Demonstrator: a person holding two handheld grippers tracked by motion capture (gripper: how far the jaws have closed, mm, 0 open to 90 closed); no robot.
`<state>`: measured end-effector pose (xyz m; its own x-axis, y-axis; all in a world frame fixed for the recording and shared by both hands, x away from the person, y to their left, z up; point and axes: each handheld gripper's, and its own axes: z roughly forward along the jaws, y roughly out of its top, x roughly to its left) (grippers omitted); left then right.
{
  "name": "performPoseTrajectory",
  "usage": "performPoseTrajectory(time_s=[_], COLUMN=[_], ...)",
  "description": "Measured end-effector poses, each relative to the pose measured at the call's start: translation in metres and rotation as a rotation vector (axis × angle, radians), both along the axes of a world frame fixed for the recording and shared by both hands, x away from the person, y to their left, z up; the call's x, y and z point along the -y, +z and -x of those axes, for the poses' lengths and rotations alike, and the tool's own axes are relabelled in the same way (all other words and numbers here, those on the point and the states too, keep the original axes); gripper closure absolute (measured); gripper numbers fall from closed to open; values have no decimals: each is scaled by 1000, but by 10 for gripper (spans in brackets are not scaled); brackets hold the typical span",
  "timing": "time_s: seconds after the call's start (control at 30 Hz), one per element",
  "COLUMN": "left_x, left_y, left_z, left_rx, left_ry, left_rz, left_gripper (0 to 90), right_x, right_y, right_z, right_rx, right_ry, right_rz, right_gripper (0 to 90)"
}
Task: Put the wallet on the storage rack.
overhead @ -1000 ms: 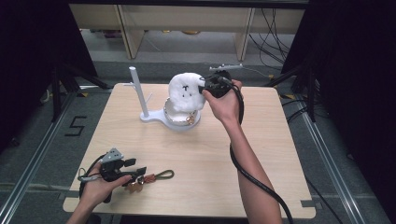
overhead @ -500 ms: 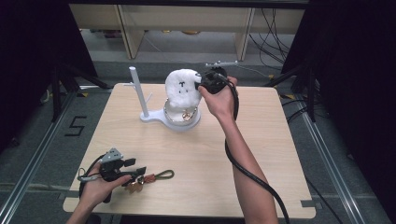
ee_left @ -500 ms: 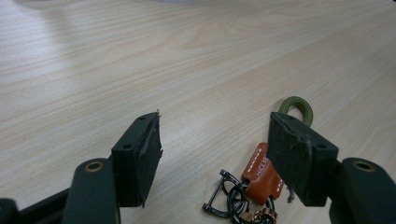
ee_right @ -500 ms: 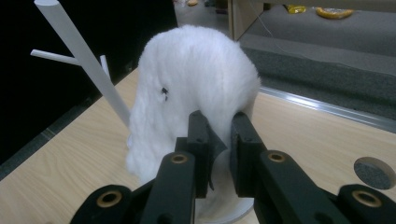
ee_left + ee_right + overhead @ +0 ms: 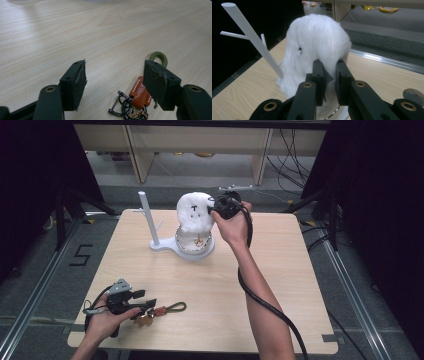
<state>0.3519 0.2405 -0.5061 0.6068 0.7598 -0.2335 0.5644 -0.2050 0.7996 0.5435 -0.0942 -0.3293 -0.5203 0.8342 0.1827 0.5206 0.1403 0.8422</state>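
Right gripper: pinching white fluffy toy above the stand
Left gripper: spread wide over keychain on table

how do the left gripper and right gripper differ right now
The left gripper has its jaws spread wide and empty; the right gripper has its jaws pinched on the white fluffy cover. The left sits low by the keychain; the right is raised at the far stand. Both are hand-held.

Keyring near table's front-left corner; stand far back, plush beside.
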Motion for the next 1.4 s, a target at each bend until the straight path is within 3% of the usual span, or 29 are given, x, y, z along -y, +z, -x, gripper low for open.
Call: performPoseTrajectory(time_s=[0.47, 0.6, 1.07, 1.13, 1.17, 1.4], left_x=[1, 1, 1, 1, 1, 1], left_y=[-2, -1, -2, -2, -2, -2], left_z=[0, 1, 1, 1, 1, 1], left_rx=[-1, -5, -3, -3, -2, -3], left_ry=[1, -1, -1, 0, 0, -2], left_rz=[2, 2, 2, 3, 1, 1], left_gripper=[346, 346, 346, 346, 346, 347], right_x=[0, -1, -6, -6, -6, -6], right_y=[-22, -29, -43, -46, -46, -48], right_z=[-7, -9, -9, -10, -9, -11], right_rx=[-18, -15, -95, -90, -111, -102], right_ry=[-13, -3, 14, 26, 30, 39], right_rz=[30, 63, 109, 140, 136, 200], right_gripper=[808, 806, 796, 792, 791, 781])
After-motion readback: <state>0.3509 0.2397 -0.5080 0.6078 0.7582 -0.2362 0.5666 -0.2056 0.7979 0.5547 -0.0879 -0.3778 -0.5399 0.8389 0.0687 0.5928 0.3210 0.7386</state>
